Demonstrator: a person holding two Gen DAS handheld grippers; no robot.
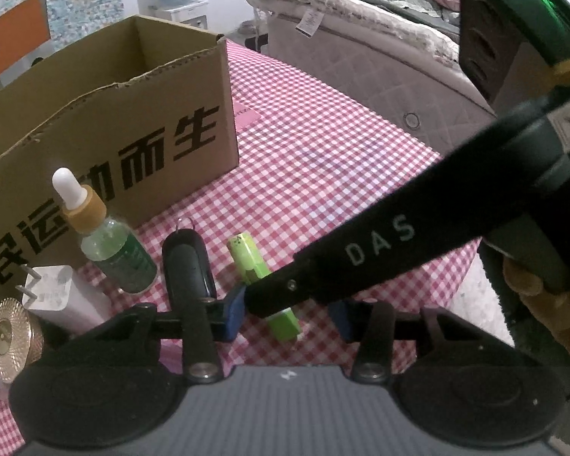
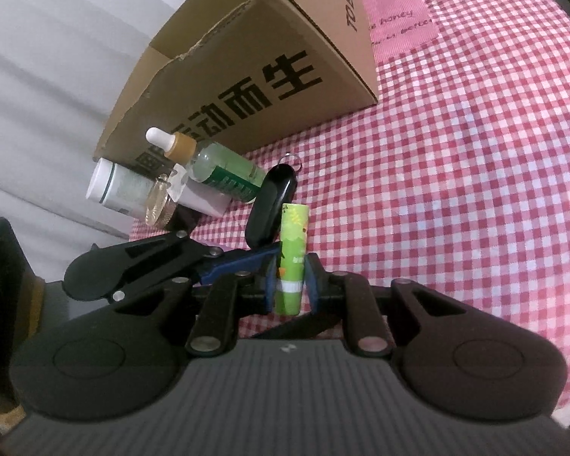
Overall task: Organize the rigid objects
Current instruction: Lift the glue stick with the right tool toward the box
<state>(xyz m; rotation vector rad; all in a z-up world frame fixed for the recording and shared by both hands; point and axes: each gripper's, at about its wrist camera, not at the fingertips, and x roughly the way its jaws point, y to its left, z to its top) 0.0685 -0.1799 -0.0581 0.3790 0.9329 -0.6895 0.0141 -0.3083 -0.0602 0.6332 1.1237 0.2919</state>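
Fingers of the right gripper (image 2: pixel 289 285) were clenched on the green tube (image 2: pixel 292 254), their blue pads pinching its lower part so that most of its length stuck out ahead, free to be carried. In the left wrist view the same tube (image 1: pixel 262 281) lay low over the checked tablecloth (image 1: pixel 323 159), with the right gripper's black finger (image 1: pixel 342 266) crossing over it.

Fingers of the left gripper (image 1: pixel 288 319) stood partly parted on either side of the tube, the pads apart from it; they grasped nothing, and probably only steadied or framed the pick.

Just beside the tube lay a black key fob (image 1: pixel 186 262), then an upright dropper bottle (image 1: pixel 110 243), a white plug (image 1: pixel 53 292) and a gold-lidded jar (image 1: pixel 11 338), all bunched against the cardboard box (image 1: pixel 133 121). Its open top suggested that it was the bin, so the tube likely belonged inside.
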